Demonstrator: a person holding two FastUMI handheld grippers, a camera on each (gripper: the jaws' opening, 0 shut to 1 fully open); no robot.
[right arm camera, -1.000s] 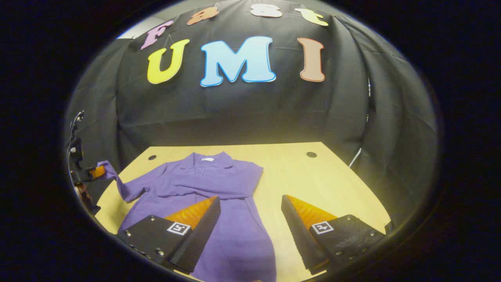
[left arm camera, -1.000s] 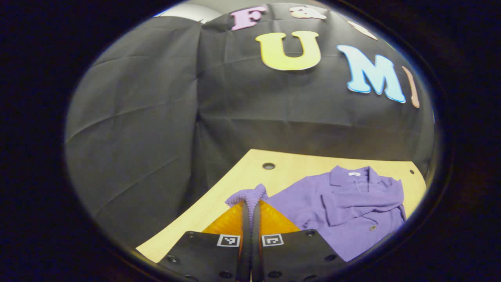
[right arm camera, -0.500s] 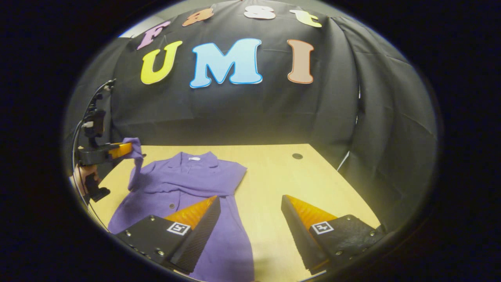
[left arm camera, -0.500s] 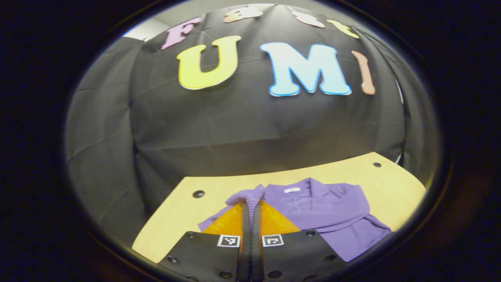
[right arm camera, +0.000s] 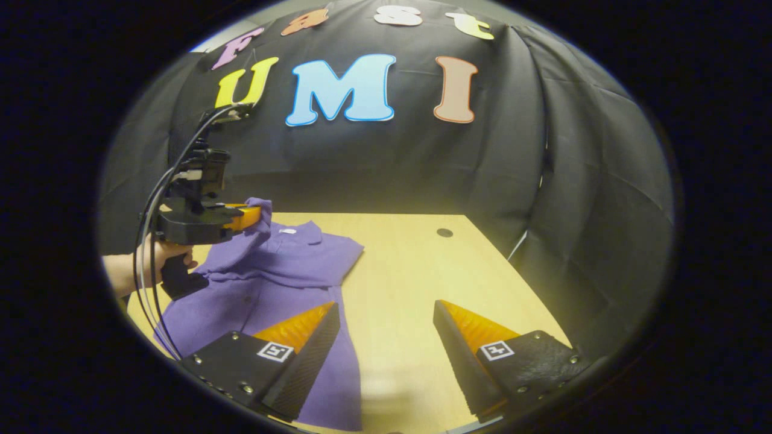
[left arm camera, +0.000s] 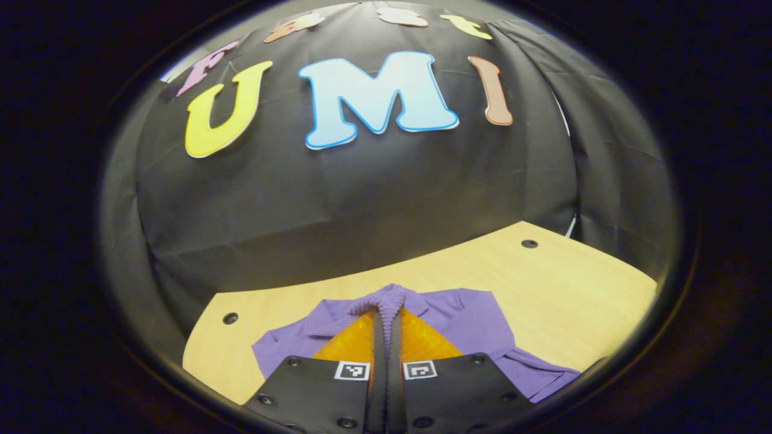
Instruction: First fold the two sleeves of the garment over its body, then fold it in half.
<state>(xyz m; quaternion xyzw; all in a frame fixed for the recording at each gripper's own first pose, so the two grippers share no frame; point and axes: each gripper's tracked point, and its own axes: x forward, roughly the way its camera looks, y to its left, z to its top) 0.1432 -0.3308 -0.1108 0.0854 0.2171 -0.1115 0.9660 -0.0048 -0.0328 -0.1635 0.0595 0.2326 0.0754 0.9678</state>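
Note:
A purple button-up garment (right arm camera: 283, 265) lies flat on the wooden table (right arm camera: 416, 265), collar toward the back wall. One sleeve lies folded across its chest. My left gripper (left arm camera: 386, 310) is shut on the ribbed cuff of the other sleeve (left arm camera: 383, 298) and holds it lifted over the garment's body (left arm camera: 476, 319). In the right gripper view that left gripper (right arm camera: 256, 216), held by a hand (right arm camera: 154, 259), hovers above the collar with the cuff (right arm camera: 260, 208) pinched in it. My right gripper (right arm camera: 386, 313) hangs open above the table, its left finger over the garment's lower hem.
The black cloth wall closes the table's far side and right side. Round holes (right arm camera: 444, 232) sit near the table's far corners. Bare wood stretches to the right of the garment. Cables (right arm camera: 160, 199) trail from the left gripper.
My left gripper has carried the cuff up and inward, from beside the table's left edge to above the garment's collar. The right gripper has barely shifted and stays open.

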